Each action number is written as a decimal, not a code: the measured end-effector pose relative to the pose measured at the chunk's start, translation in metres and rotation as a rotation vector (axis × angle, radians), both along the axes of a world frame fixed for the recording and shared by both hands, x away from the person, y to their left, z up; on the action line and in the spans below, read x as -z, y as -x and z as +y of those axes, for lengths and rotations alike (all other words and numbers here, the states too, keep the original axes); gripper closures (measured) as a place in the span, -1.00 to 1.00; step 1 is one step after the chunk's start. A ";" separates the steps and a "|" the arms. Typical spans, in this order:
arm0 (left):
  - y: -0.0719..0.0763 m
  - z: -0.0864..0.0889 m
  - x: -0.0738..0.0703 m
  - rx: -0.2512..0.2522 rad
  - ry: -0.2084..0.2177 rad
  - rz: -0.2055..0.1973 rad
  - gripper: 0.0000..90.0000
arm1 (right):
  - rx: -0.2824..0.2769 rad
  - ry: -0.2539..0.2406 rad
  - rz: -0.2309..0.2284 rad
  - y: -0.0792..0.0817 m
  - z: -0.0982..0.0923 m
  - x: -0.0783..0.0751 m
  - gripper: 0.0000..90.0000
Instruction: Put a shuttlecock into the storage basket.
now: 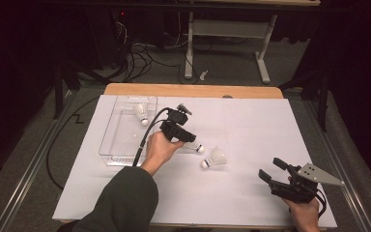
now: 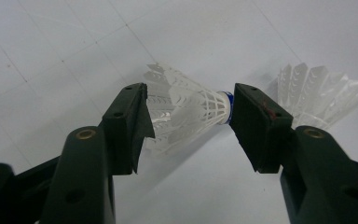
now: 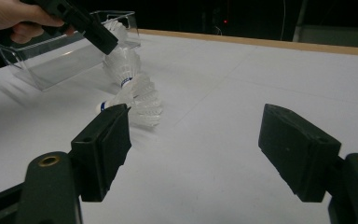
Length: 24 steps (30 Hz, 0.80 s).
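Two white feather shuttlecocks lie on the white sheet (image 1: 251, 125). One shuttlecock (image 1: 196, 147) (image 2: 186, 109) (image 3: 121, 63) rests between the jaws of my left gripper (image 1: 191, 139) (image 2: 189, 126), which is open and straddles it from feathers to cork. The other shuttlecock (image 1: 215, 158) (image 2: 319, 93) (image 3: 142, 100) lies just beyond it. A third shuttlecock (image 1: 141, 114) sits inside the clear plastic tray (image 1: 110, 140) (image 3: 51, 63). My right gripper (image 1: 270, 168) (image 3: 193, 149) stands open and holds nothing, near the sheet's front right corner, facing the shuttlecocks.
The tray stands at the sheet's left side, by the left hand (image 1: 158, 147). A wooden table edge (image 1: 193, 90) runs along the back. A black cable (image 1: 142, 140) trails from the left gripper. Table legs (image 1: 189, 58) and cables lie on the floor behind.
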<state>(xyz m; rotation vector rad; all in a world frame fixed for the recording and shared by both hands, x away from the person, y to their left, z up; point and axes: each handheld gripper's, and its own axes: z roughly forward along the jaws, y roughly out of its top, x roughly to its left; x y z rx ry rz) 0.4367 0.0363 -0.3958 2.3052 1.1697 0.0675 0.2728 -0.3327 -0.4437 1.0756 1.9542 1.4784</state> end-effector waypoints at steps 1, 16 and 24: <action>0.000 0.000 0.000 0.001 -0.001 0.002 0.05 | 0.000 0.000 0.001 0.000 0.000 0.000 -0.43; -0.005 -0.003 0.009 0.012 0.002 0.038 0.18 | -0.002 0.001 -0.001 0.000 0.000 0.000 -0.43; -0.005 -0.005 0.011 0.019 0.001 0.051 0.25 | -0.003 0.001 -0.002 0.000 0.000 0.000 -0.43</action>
